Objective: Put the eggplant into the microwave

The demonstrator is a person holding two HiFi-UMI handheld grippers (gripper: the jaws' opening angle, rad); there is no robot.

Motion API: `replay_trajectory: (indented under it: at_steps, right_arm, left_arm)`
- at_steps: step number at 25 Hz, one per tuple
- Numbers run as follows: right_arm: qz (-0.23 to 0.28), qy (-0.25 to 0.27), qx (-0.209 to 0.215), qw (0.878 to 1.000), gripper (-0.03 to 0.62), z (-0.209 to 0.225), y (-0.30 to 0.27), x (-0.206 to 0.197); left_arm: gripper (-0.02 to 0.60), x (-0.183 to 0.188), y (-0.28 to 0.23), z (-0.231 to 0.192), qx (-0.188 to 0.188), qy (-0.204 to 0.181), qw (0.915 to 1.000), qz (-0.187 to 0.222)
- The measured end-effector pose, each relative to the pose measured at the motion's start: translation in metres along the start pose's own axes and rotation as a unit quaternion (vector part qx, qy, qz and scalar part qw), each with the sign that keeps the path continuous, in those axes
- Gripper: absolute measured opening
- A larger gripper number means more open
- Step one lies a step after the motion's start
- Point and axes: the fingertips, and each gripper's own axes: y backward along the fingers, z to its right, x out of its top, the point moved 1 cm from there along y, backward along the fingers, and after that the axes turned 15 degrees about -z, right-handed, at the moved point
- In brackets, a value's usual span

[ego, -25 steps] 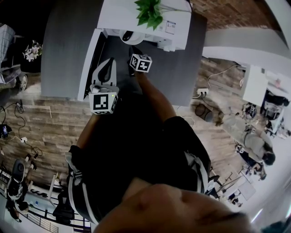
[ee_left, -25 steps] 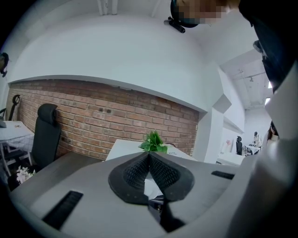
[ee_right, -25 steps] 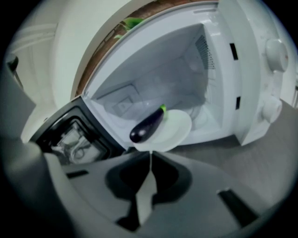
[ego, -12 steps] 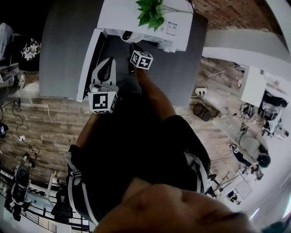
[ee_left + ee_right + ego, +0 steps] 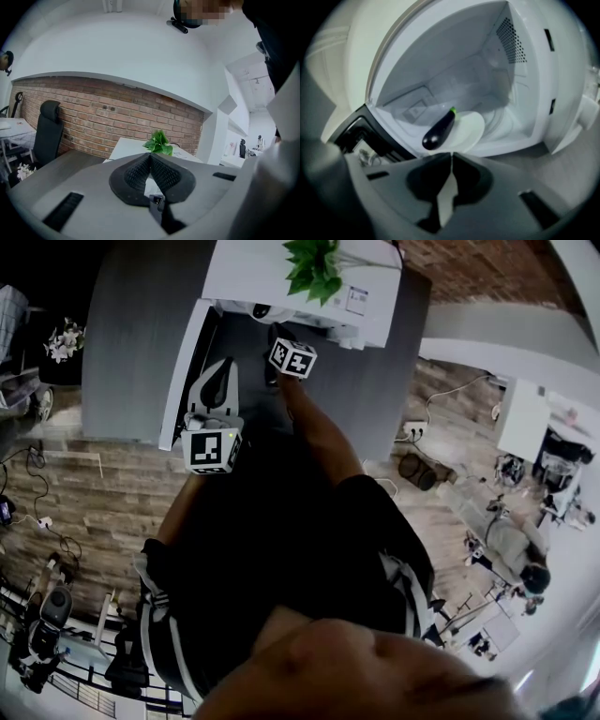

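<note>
A dark purple eggplant (image 5: 439, 129) with a green stem lies on a white plate (image 5: 472, 130). The plate sits at the mouth of the open white microwave (image 5: 454, 65). My right gripper (image 5: 451, 158) is shut on the plate's near rim, and a white sliver of the plate shows between the jaws. In the head view its marker cube (image 5: 292, 359) is right in front of the microwave (image 5: 281, 277). My left gripper (image 5: 150, 157) is shut with nothing in it. Its marker cube (image 5: 214, 450) hangs beside the open door (image 5: 182, 371).
The microwave stands on a grey table (image 5: 131, 334) with a green plant (image 5: 311, 263) on top. Its door swings out to the left, with the dark inner face (image 5: 351, 136) close to my right gripper. A brick wall (image 5: 93, 122) and a black chair (image 5: 47, 136) lie beyond.
My right gripper has edged a little farther toward the microwave opening with the plate. The left gripper has stayed where it was.
</note>
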Motion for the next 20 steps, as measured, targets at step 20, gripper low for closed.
replay_trajectory:
  at_steps: [20]
  right_arm:
    - [-0.022,0.004,0.031,0.999,0.04,-0.038,-0.022,-0.007]
  left_arm:
    - [0.037,-0.003,-0.005,-0.007,0.004,0.011,0.9999,-0.009]
